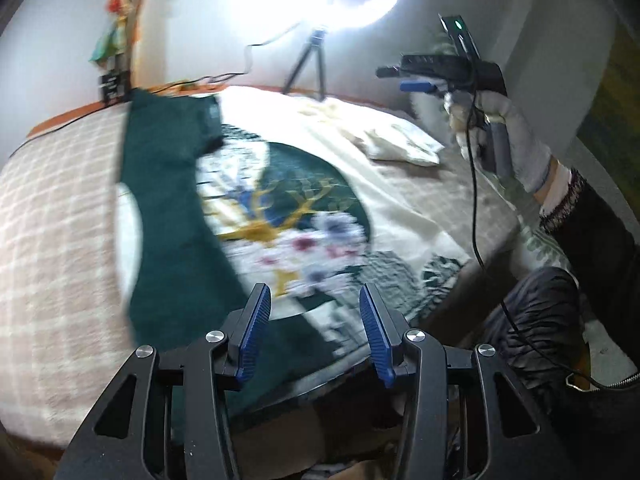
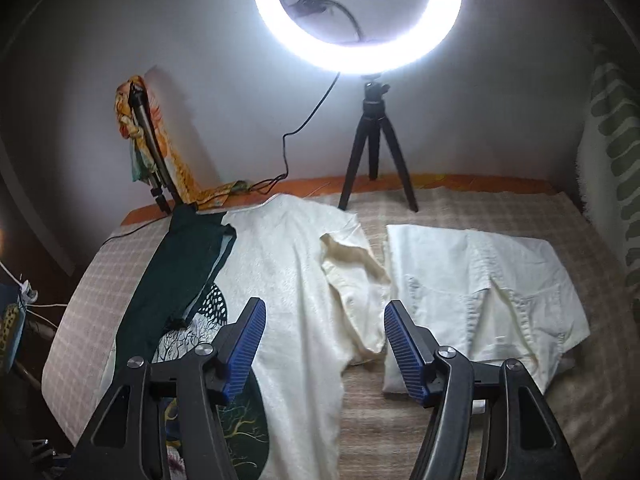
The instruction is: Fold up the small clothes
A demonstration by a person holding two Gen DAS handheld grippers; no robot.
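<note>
A cream garment with a dark green printed panel of tree and flower motifs (image 1: 288, 216) lies spread on the bed; its cream part shows in the right wrist view (image 2: 296, 280). A dark green cloth (image 1: 168, 208) lies over its left side and also shows in the right wrist view (image 2: 180, 264). A folded white shirt (image 2: 480, 292) lies to the right, seen in the left wrist view as well (image 1: 400, 140). My left gripper (image 1: 314, 304) is open and empty above the printed panel. My right gripper (image 2: 324, 316) is open and empty above the cream garment; it shows held aloft in the left wrist view (image 1: 404, 78).
A ring light on a black tripod (image 2: 374, 136) stands at the bed's far edge by the wall. A second stand with a colourful cloth (image 2: 148, 144) leans at the back left. Cables run along the far edge. The checked bedspread (image 2: 440, 432) covers the bed.
</note>
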